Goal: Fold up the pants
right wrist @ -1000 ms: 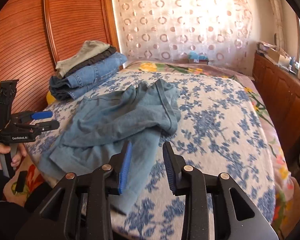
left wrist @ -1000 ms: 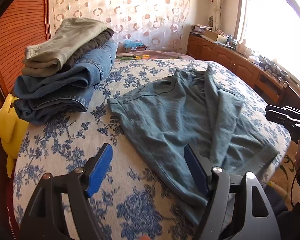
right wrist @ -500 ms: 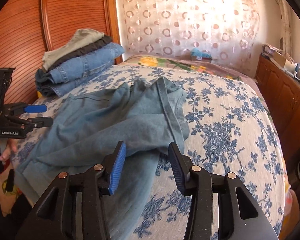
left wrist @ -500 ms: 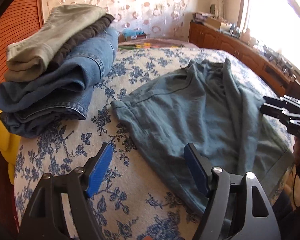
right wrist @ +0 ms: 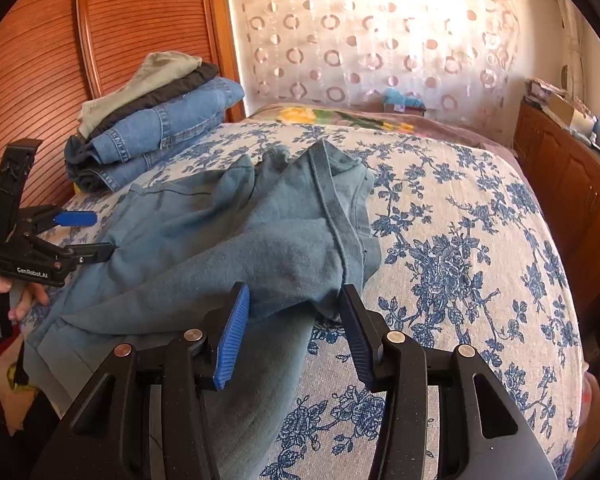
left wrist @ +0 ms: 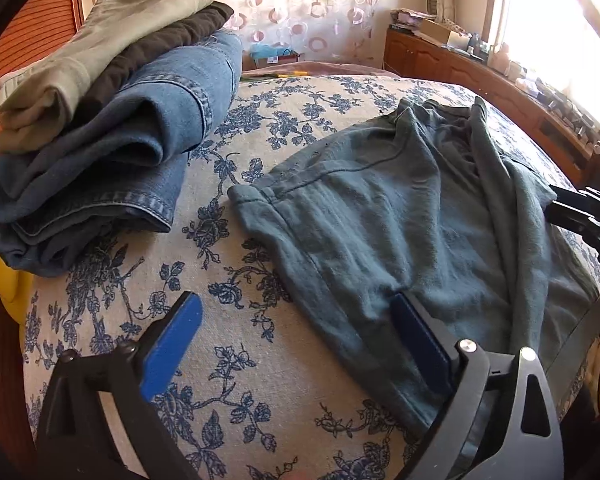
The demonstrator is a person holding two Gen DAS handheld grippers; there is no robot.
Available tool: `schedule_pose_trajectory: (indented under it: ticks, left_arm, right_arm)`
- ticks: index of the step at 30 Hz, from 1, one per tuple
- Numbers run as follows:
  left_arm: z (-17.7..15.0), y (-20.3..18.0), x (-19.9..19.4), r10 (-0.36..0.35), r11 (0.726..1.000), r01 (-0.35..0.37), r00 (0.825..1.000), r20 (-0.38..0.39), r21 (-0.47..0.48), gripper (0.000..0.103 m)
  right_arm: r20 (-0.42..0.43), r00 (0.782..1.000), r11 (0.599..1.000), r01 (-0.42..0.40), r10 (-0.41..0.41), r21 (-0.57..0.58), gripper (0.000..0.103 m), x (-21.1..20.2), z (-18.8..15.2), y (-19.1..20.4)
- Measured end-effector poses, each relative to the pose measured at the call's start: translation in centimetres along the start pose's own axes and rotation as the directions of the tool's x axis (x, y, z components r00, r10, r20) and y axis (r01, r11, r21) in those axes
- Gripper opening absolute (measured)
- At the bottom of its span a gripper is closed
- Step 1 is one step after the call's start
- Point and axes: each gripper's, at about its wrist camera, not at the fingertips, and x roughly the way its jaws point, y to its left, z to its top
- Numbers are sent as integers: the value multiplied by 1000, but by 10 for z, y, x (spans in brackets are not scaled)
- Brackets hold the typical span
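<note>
Crumpled teal-blue pants lie on the flower-print bed cover. My left gripper hangs low over the pants' near left edge. Its jaws are opening wide, one finger over the bare cover and the other over the fabric, and neither pad presses the cloth. It also shows in the right wrist view as the left gripper, held by a hand. My right gripper is open around a raised fold at the pants' near right side, gripping nothing. The right gripper also appears at the edge of the left wrist view.
A stack of folded pants, khaki and dark over blue jeans, sits at the bed's far left by the ribbed wooden panel. A yellow item is wedged beside it. A wooden cabinet lines the right wall.
Both grippers have moved forward and lower toward the pants. The left jaws have spread much wider, and the right jaws have also widened around the fold.
</note>
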Motion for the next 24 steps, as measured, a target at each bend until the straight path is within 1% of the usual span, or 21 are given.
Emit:
schedule_pose_trajectory:
  ticks: [4,6,8,10,11,12,13,15,16,17,18,22,24]
  left_arm:
    - [0,0,-1,-5,1000,5,1000,-6,2,96]
    - [2,0,-2,-28,1000,28,1000,-3,-5,90]
    - [6,-1,-3,-61,998,61,998,18,-12,88]
    - [10,-2,-5,-76,997,77,996,44,-17,86]
    - [13,-3,-6,-72,997,73,996,49,-22,74]
    - [16,-2,-5,-69,997,71,996,49,-28,67]
    - [20,-1,-5,-65,997,66,997,49,-37,67]
    - [26,1,-3,-61,997,64,997,56,-47,60]
    - [30,2,-1,-57,997,60,997,58,-53,59]
    - [33,4,2,-42,997,46,998,53,-63,58]
    - [34,6,4,-34,997,37,998,48,-69,52]
    - [41,13,17,-6,997,8,1000,26,-82,46]
    - [42,17,22,1,995,0,1000,16,-95,40]
  right_arm:
    - [5,1000,1000,-2,2,12,47,-1,0,-2]
    - [4,1000,1000,-3,2,22,47,-1,-1,-5]
    - [5,1000,1000,-3,3,27,47,-2,-2,-5]
    - [7,1000,1000,-1,1,26,47,-2,-2,-5]
    - [6,1000,1000,0,0,25,47,-2,-2,-5]
    - [6,1000,1000,-1,1,24,47,-2,-2,-6]
    - [8,1000,1000,-3,3,20,47,-2,-2,-6]
    - [11,1000,1000,-12,11,9,47,-3,-2,-5]
    - [9,1000,1000,-17,17,1,47,-3,-3,-3]
    - [5,1000,1000,-20,20,-6,47,-2,-3,-1]
    - [-2,1000,1000,-25,25,-13,47,-1,-2,0]
    - [-13,1000,999,-29,29,-24,47,2,-2,3]
    - [-10,1000,999,-30,30,-19,47,2,-3,3]
